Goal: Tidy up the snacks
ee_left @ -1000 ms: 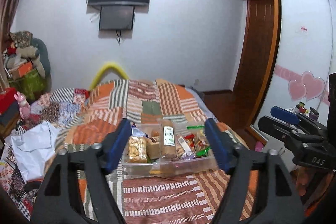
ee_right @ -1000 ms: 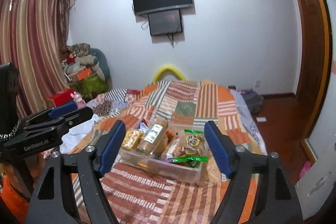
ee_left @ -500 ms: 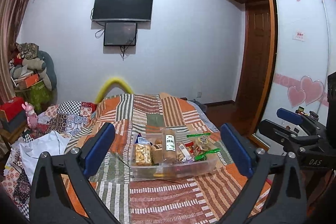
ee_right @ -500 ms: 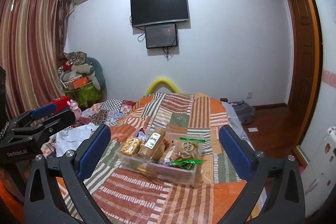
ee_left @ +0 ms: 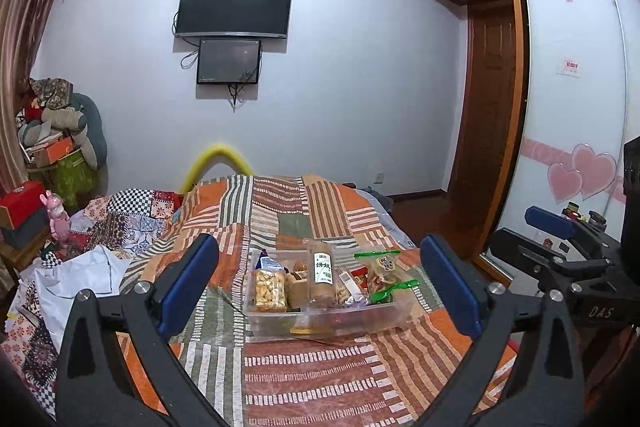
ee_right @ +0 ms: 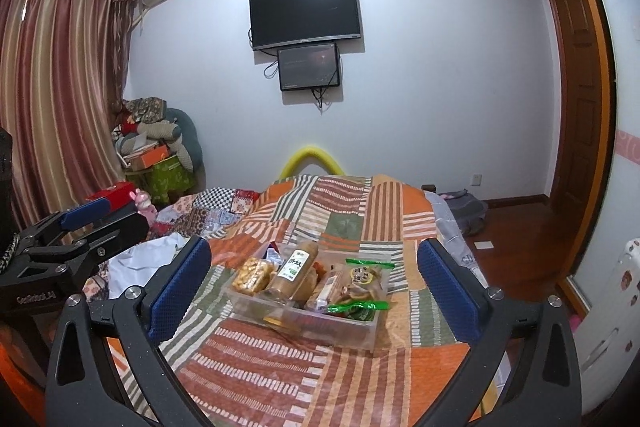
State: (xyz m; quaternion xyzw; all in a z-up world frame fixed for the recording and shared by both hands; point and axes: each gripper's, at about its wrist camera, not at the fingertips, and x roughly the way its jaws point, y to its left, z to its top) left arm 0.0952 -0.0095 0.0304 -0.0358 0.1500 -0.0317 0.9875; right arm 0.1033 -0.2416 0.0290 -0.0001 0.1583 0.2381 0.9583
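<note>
snacks: packets sit together inside a clear plastic bin (ee_left: 326, 323) on the bed (ee_left: 304, 383); nothing loose on the quilt near it that i can see
bin contents: yellow cracker pack (ee_left: 271, 290) at left, tall brown biscuit tube (ee_left: 322, 277) upright-ish in the middle, green-sealed bags (ee_left: 385, 273) at right, smaller wrappers between, too small to read
bin position: centred on the striped patchwork quilt, ahead of both cameras, well apart from both sets of fingers
left hand-held gripper (ee_left: 318, 287): released, jaws spread wide, nothing between them, hovering above the bed short of the bin
right hand-held gripper (ee_right: 314, 285): released too, wide apart, empty, aimed at the same bin from slightly to the right
other side view: each gripper shows at the edge of the other's camera, both clear of the snacks
step in hand: judgement only, scene fits two stages: snacks already gathered into the bin and grippers off them, or a packed bin waiting to be sorted out; cannot settle which
next move: not settled by these views; any grasp would need jaws lowered around one pack, crinkly bags will deform and slip, tube is the firmest hold
risk: bin on soft quilt may tip or slide if pushed
</note>
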